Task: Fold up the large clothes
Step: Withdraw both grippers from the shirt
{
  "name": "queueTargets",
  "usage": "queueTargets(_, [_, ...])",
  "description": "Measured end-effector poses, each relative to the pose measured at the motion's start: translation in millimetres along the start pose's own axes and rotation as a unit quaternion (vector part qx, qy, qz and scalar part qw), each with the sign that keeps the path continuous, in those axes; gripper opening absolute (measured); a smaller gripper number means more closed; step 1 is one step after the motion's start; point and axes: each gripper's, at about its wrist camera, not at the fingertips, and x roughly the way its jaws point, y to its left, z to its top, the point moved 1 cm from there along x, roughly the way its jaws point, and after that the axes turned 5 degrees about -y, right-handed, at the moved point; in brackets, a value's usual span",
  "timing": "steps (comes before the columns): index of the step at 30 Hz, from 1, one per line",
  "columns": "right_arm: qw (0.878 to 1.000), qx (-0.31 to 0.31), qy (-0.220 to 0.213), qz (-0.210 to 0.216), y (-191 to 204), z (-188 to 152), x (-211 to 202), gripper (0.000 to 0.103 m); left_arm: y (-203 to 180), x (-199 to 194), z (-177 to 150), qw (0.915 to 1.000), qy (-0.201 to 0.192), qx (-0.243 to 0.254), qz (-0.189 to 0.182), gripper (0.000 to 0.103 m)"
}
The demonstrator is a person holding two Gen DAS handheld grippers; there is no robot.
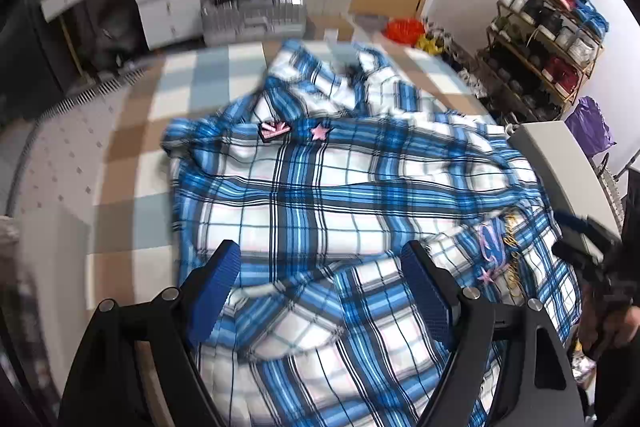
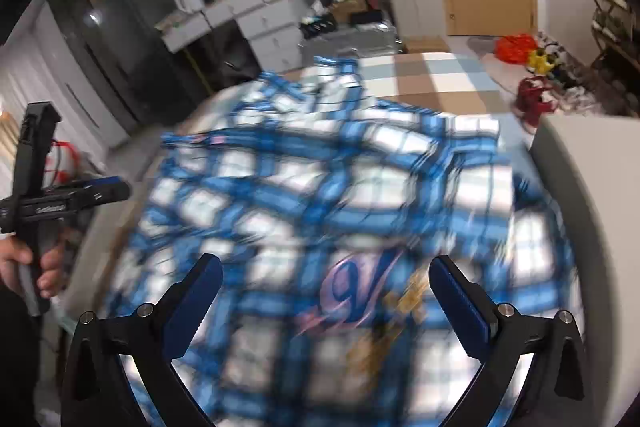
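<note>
I see a bed (image 1: 188, 79) covered in a checked sheet of tan, pale blue and white squares. Directly on it lies a blue-and-white plaid shirt (image 1: 320, 195), rumpled and spread across most of the sheet, pink patches facing up.

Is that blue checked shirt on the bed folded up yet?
Not neatly: the plaid shirt lies rumpled and mostly spread over the bed, with loose overlapping layers.

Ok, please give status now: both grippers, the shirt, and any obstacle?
Left gripper open, empty. Right gripper open, empty. Plaid shirt rumpled on checked mat, unfolded. Nothing on it.
</note>
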Motion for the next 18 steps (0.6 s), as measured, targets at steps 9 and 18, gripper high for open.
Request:
queueTargets(9, [0.991,0.0,-0.12,0.052,57.4,-16.5,-77.6,0.103,-39.1,-82.2,-27.8,0.9783,-0.186,0.041,0.081,0.096])
queueTargets(18, [0.988,-0.05,-0.142,0.044,83.2,39.7,-102.0,0.103,-45.4,-90.5,-4.0,0.9673,-0.224,0.076,0.092,0.097])
